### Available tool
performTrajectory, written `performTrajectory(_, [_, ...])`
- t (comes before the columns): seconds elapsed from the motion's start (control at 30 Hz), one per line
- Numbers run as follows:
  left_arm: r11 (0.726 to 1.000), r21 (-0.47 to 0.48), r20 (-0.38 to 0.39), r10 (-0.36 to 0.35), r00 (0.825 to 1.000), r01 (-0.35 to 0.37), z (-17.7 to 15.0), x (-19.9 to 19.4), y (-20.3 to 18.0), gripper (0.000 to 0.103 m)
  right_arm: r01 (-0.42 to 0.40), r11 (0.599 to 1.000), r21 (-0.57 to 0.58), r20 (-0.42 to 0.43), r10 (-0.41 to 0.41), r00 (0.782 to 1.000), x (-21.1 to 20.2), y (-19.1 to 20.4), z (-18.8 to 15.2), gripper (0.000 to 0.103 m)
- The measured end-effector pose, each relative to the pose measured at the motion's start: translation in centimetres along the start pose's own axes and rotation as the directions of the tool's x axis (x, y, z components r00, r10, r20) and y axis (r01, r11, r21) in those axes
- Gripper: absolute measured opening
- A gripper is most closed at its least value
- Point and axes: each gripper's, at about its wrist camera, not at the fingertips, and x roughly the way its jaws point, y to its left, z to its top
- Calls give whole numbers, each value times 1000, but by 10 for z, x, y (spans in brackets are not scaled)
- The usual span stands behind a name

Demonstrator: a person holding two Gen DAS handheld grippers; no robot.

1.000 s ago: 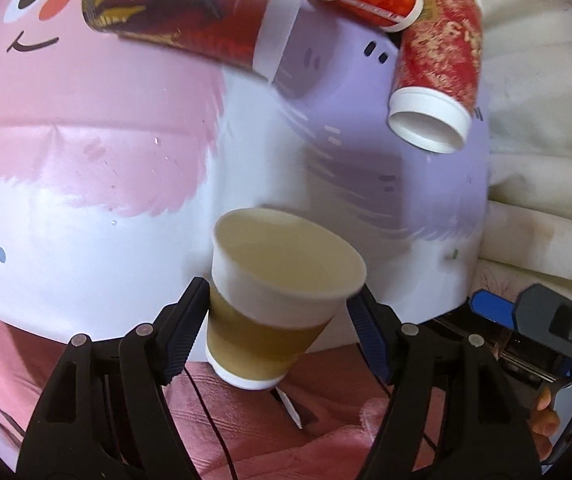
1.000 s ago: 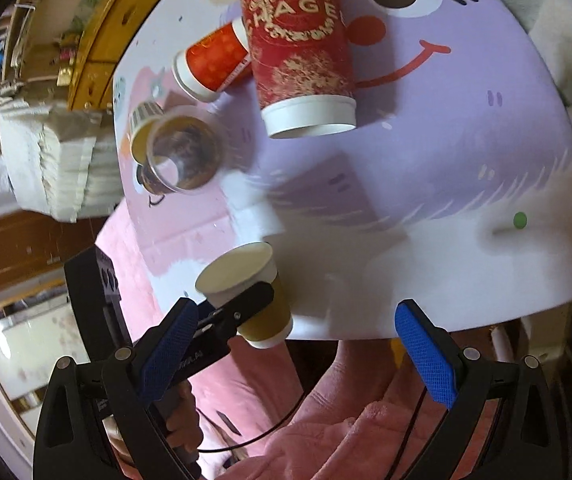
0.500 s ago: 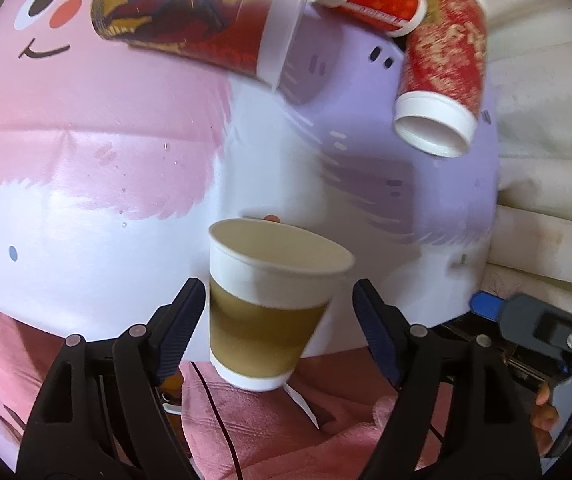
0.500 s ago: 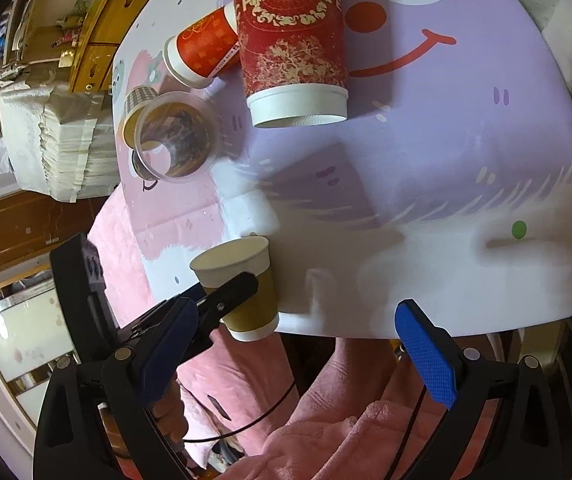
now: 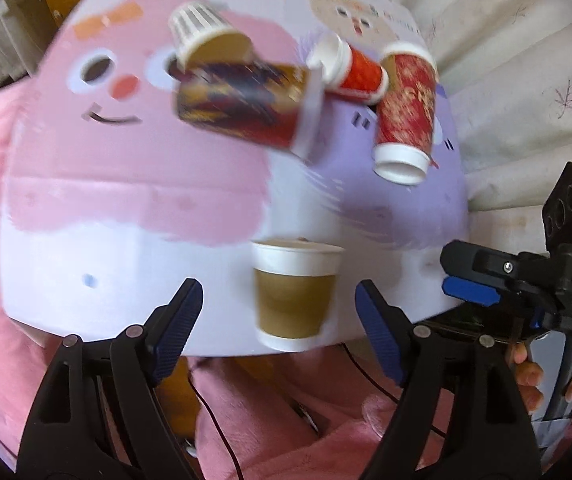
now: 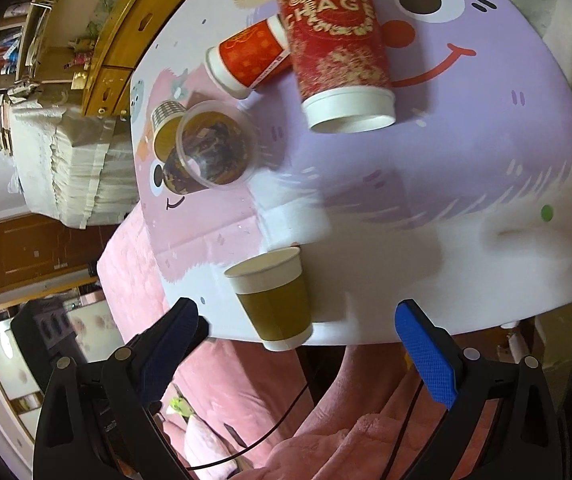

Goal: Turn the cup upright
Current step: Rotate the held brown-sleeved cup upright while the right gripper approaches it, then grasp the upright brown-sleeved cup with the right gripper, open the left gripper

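Cup: the brown-and-white paper cup (image 5: 295, 298) stands upright, mouth up, at the near edge of the table (image 5: 126, 248); your right wrist view shows it (image 6: 272, 296) with its base right at that edge.
Left gripper: your left gripper (image 5: 280, 312) has its fingers spread wide, one on either side of the cup, neither touching it; gaps show on both sides.
Right gripper: your right gripper (image 6: 298, 324) is also spread wide and holds nothing; the cup sits between its fingers in the view, slightly left of centre, apart from both pads. In the left wrist view the same tool (image 5: 526, 280) appears at the right, beside the table edge.
Table cover: a cartoon print, a pink face on one side and a purple face on the other, with a white band along the near edge.
Other cups: a tall red patterned cup (image 6: 338, 40) lies on its side with its open mouth toward you; a smaller orange-red cup (image 6: 248, 56) lies just beside it, touching or nearly so; a clear plastic cup with dark contents (image 6: 214, 148) lies on its side over the pink face; a striped paper cup (image 6: 166, 128) lies directly behind it.
Foreground: pink fabric (image 6: 346, 420) fills the area below the table edge.
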Motion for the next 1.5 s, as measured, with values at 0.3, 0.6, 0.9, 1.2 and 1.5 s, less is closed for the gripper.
performTrajectory(0.3, [997,39,174,58,983,-66,-17,-43,53,76,47,999,1,94,-47,994,31,31,-37,100])
performTrajectory(0.6, [983,173,169,34,985,-63,-23,-51,83,76,276,957,-85,254,-247,935,80,69,-69,100])
performTrajectory(0.9, [964,252,145,47,988,-83,-22,-52,97,76,455,887,-83,303,-412,859,124,90,-71,100])
performTrajectory(1.2, [953,290,118,61,991,-93,-19,-47,107,76,378,926,-20,261,-360,896,139,87,-54,79])
performTrajectory(1.5, [937,342,107,27,994,-63,-9,-44,100,76,325,945,-19,340,-300,891,122,94,-61,70])
